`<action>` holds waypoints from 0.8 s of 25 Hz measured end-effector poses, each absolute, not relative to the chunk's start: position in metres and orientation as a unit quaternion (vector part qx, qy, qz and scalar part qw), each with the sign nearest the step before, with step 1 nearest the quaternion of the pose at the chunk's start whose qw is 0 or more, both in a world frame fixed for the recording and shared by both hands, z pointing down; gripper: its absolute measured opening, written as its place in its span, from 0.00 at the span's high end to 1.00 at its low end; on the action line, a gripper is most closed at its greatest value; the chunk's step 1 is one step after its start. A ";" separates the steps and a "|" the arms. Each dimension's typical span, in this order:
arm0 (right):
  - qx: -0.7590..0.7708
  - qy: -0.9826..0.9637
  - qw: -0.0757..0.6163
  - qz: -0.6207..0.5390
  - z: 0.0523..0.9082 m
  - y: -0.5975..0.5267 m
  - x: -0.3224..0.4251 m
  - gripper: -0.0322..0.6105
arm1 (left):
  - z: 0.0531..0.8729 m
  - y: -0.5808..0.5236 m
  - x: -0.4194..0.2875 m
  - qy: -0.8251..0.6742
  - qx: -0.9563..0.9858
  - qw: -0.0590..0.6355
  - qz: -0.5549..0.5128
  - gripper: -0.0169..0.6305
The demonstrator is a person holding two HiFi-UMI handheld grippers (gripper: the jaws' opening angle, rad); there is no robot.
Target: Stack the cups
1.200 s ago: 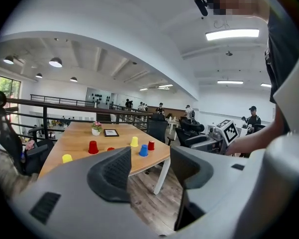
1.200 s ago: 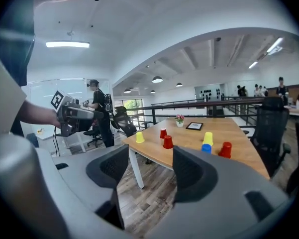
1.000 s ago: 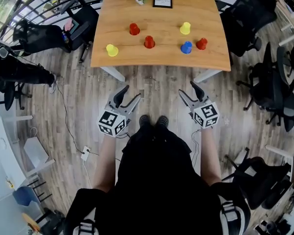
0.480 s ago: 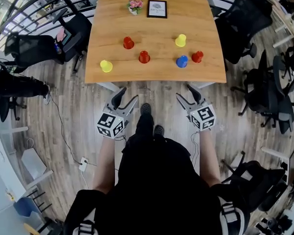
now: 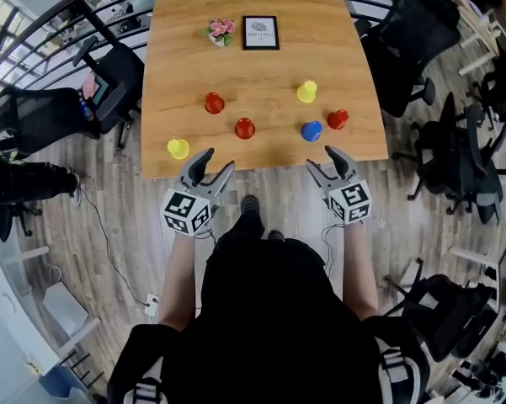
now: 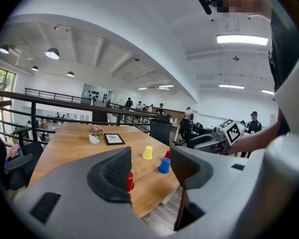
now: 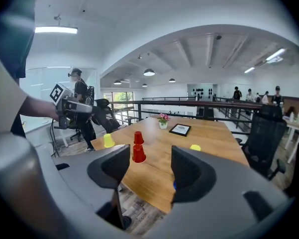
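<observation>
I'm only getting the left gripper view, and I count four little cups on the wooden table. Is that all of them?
Observer: No, the head view shows six. One you miss is a yellow cup near the table's front edge, to the left of the left gripper.
Operator: And the sixth?
Observer: A red cup, farther in on the left side. One of your gripper's jaws probably blocks it.
Operator: Is the other gripper carrying anything?
Observer: No. The right gripper has its jaws apart and holds nothing. It is just short of the table's front edge.
</observation>
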State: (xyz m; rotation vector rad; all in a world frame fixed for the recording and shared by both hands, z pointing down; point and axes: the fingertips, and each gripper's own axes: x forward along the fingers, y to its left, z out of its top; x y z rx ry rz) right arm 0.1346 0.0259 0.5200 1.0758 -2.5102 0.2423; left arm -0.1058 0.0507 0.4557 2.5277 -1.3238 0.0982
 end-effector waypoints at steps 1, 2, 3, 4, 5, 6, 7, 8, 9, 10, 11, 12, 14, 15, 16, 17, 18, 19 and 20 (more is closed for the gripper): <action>0.391 -0.894 0.199 0.087 0.521 0.020 0.135 0.53 | 0.456 0.043 -0.107 -0.454 0.879 0.142 0.035 0.56; 0.398 -0.891 0.199 0.089 0.522 0.014 0.136 0.53 | 0.457 0.036 -0.108 -0.450 0.881 0.142 0.036 0.56; 0.406 -0.888 0.198 0.091 0.523 0.010 0.137 0.53 | 0.457 0.029 -0.108 -0.445 0.884 0.142 0.039 0.56; 0.413 -0.884 0.198 0.093 0.526 0.005 0.139 0.53 | 0.458 0.022 -0.109 -0.439 0.886 0.142 0.042 0.56; 0.420 -0.880 0.200 0.096 0.529 0.001 0.141 0.53 | 0.459 0.015 -0.108 -0.434 0.888 0.142 0.045 0.56; 0.425 -0.876 0.204 0.099 0.532 -0.002 0.144 0.53 | 0.460 0.009 -0.108 -0.430 0.890 0.143 0.049 0.56; 0.428 -0.873 0.208 0.103 0.537 -0.003 0.146 0.53 | 0.461 0.005 -0.108 -0.428 0.891 0.143 0.052 0.56; 0.429 -0.871 0.214 0.106 0.541 -0.005 0.148 0.53 | 0.461 0.001 -0.108 -0.427 0.891 0.144 0.054 0.56; 0.430 -0.869 0.219 0.109 0.546 -0.007 0.150 0.53 | 0.461 -0.002 -0.108 -0.427 0.891 0.145 0.055 0.56; 0.430 -0.867 0.224 0.112 0.551 -0.009 0.153 0.53 | 0.462 -0.005 -0.108 -0.427 0.890 0.146 0.056 0.56; 0.431 -0.865 0.228 0.115 0.556 -0.013 0.155 0.53 | 0.463 -0.009 -0.109 -0.429 0.889 0.148 0.059 0.56; 0.431 -0.864 0.231 0.119 0.561 -0.018 0.158 0.53 | 0.466 -0.011 -0.108 -0.431 0.888 0.150 0.063 0.56; 0.430 -0.862 0.237 0.124 0.572 -0.026 0.162 0.53 | 0.473 -0.015 -0.107 -0.435 0.884 0.155 0.075 0.56; 0.428 -0.862 0.241 0.127 0.579 -0.031 0.164 0.53 | 0.476 -0.017 -0.106 -0.437 0.882 0.158 0.081 0.56; 0.425 -0.861 0.247 0.129 0.585 -0.037 0.167 0.53 | 0.480 -0.019 -0.105 -0.440 0.879 0.160 0.086 0.56; 0.421 -0.861 0.252 0.133 0.593 -0.042 0.169 0.53 | 0.483 -0.021 -0.103 -0.444 0.876 0.162 0.091 0.56; 0.418 -0.861 0.256 0.136 0.601 -0.048 0.172 0.53 | 0.485 -0.022 -0.102 -0.449 0.873 0.165 0.094 0.56; 0.415 -0.861 0.260 0.138 0.608 -0.055 0.174 0.53 | 0.488 -0.023 -0.101 -0.452 0.870 0.169 0.097 0.56; 0.412 -0.861 0.264 0.140 0.615 -0.061 0.175 0.53 | 0.490 -0.025 -0.100 -0.456 0.867 0.172 0.101 0.56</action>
